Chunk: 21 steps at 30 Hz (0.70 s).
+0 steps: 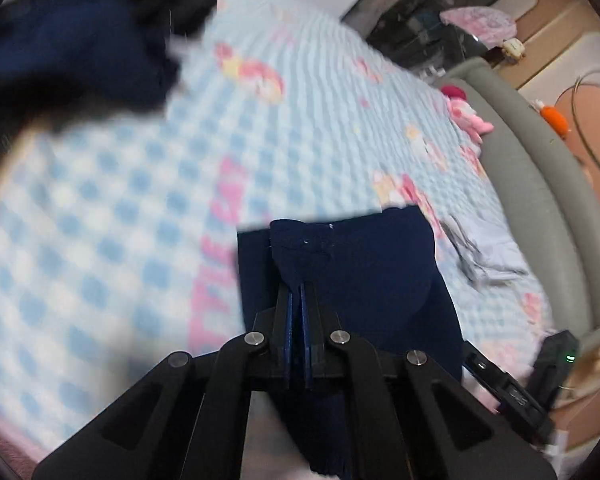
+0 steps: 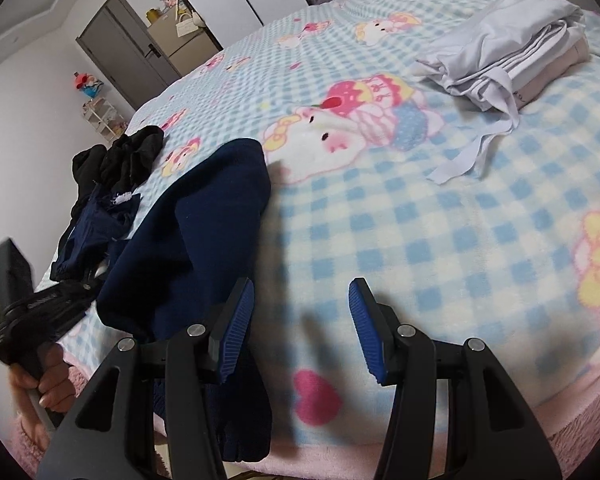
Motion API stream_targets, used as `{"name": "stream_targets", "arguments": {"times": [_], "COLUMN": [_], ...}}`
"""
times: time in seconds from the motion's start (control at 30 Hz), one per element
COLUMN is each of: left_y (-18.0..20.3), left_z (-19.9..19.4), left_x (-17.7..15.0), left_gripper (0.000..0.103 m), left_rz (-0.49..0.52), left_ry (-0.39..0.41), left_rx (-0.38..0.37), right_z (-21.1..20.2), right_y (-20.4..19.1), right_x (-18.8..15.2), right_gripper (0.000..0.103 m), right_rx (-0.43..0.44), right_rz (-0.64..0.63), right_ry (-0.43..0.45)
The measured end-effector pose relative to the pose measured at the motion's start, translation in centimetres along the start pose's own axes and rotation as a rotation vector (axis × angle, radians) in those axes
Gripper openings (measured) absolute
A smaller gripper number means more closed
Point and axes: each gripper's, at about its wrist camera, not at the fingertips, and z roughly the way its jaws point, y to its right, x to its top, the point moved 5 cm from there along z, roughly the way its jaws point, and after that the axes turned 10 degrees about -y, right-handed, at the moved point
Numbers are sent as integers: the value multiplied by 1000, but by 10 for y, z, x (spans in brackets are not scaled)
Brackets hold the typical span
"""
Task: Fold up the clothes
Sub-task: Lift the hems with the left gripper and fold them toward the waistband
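My left gripper [image 1: 298, 286] is shut on a fold of the navy garment [image 1: 364, 272], which hangs from its fingers over the blue-checked blanket. In the right wrist view the same navy garment [image 2: 196, 236] drapes across the bed's near left edge. My right gripper [image 2: 300, 320] is open and empty, just right of the garment and low over the blanket [image 2: 440, 220]. The left hand and its gripper handle [image 2: 24, 312] show at the far left.
A heap of dark clothes [image 2: 112, 168] lies at the bed's left; it also shows blurred in the left wrist view [image 1: 72, 40]. A folded pale lavender pile [image 2: 508, 56] sits at the back right. A grey padded bed frame [image 1: 540, 184] borders the bed.
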Motion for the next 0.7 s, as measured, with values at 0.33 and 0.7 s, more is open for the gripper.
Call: {"name": "stream_targets", "arguments": {"times": [0.33,0.7], "left_y": [2,26], "left_z": [-9,7], "left_x": [-39,-80], "left_gripper": [44,40], "left_rz": [41,113], "left_ry": [11,-128], "left_rx": [-152,-164], "right_z": [25,-12], "right_y": [-25,-15], "right_x": [-15,-8], "right_gripper": [58,57], "right_rx": [-90,64], "right_rz": [-153,-92], "right_ry": [-102,8]}}
